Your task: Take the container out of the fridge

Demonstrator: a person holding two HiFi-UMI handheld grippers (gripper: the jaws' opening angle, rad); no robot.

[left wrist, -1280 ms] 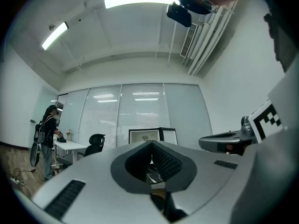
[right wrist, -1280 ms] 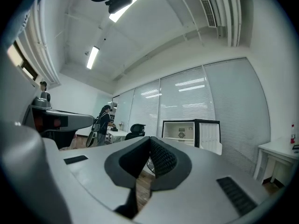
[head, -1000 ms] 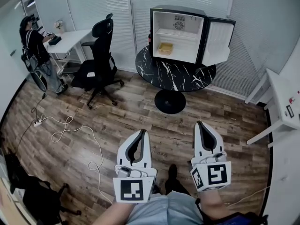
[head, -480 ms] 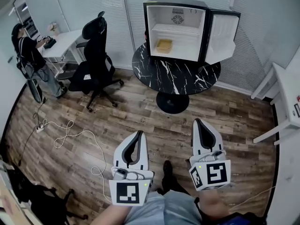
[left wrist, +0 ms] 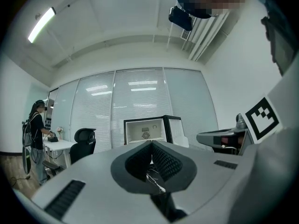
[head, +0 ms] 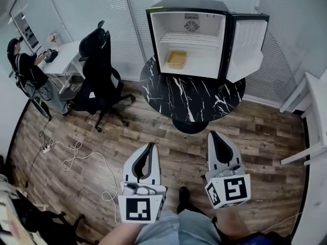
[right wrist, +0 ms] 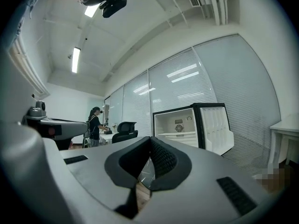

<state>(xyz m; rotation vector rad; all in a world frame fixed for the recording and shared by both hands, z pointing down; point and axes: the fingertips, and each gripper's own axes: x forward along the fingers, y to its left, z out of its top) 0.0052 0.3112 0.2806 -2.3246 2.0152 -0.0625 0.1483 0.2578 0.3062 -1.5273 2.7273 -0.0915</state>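
A small black fridge (head: 186,37) stands open on a round black marble table (head: 191,96); its door (head: 248,47) swings to the right. A shallow yellow container (head: 177,59) sits on the fridge floor at the left. My left gripper (head: 149,146) and right gripper (head: 213,135) hover side by side over the wooden floor, well short of the table, both shut with nothing in them. The left gripper view looks past its tips (left wrist: 151,143) at the fridge (left wrist: 147,132). So does the right gripper view, from its tips (right wrist: 150,139) to the fridge (right wrist: 180,125). Both hide the container.
A black office chair (head: 99,70) stands left of the table. Further left a person (head: 23,68) works at a white desk (head: 64,52). A white cable (head: 76,154) snakes over the floor at the left. Another white table (head: 314,116) stands at the right edge.
The fridge and table have grown larger and come nearer in the head view. Both grippers keep the same pose, shut and side by side.
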